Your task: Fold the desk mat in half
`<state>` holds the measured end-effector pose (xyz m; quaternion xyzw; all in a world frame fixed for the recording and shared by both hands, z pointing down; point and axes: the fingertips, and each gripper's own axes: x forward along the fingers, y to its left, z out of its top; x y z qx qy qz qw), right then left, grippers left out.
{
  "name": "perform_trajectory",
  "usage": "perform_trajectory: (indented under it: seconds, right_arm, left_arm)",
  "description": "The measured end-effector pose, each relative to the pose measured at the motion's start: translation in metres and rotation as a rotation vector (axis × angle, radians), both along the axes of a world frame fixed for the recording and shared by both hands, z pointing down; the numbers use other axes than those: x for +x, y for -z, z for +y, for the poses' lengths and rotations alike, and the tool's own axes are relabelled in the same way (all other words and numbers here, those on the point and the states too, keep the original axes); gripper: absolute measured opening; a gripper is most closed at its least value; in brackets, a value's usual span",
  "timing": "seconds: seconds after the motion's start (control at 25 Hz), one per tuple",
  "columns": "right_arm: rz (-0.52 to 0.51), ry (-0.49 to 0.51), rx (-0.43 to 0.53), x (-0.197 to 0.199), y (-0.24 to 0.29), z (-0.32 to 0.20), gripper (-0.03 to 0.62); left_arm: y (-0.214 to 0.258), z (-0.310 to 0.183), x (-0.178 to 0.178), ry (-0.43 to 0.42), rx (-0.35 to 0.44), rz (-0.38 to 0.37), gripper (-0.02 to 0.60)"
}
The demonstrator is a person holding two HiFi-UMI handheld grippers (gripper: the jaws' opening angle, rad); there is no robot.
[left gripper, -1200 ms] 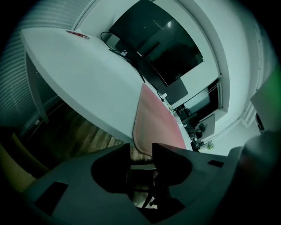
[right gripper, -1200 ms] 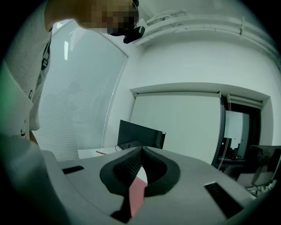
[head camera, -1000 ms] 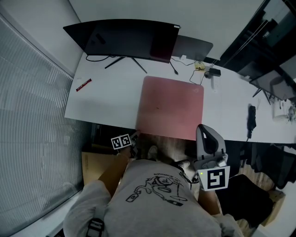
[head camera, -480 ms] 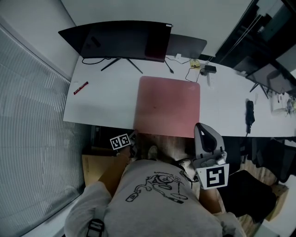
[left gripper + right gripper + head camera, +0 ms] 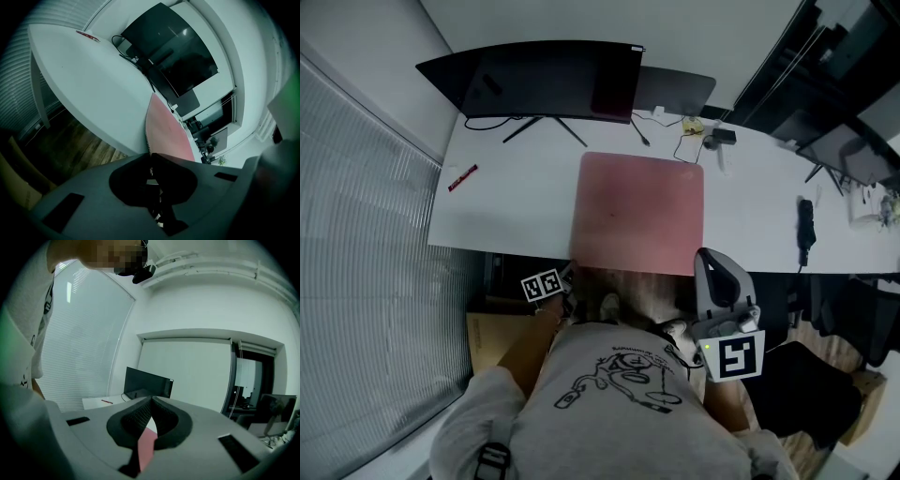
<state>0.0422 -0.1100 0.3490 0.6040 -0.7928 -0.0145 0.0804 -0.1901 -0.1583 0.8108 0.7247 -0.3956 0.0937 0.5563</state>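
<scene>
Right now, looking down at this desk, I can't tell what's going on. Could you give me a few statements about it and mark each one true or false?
1. The desk mat lies flat and unfolded on the white desk. True.
2. The desk mat is blue. False: it is pink.
3. The left gripper hangs well clear of the mat. False: its jaws have just been closing, and they pinch the mat's near left corner.
4. A red pen lies on the desk to the left of the mat. True.
5. The monitor shows a bright picture. False: its screen is dark.
</scene>
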Motion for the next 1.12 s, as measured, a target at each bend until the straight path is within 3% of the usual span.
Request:
perform_trajectory:
  seconds: [1.12]
  right_arm:
    - [-0.009, 0.017, 0.002, 0.007, 0.000, -0.006, 0.008]
  left_arm:
    - [0.046, -0.002, 0.036, -0.146, 0.165, 0.009, 0.032]
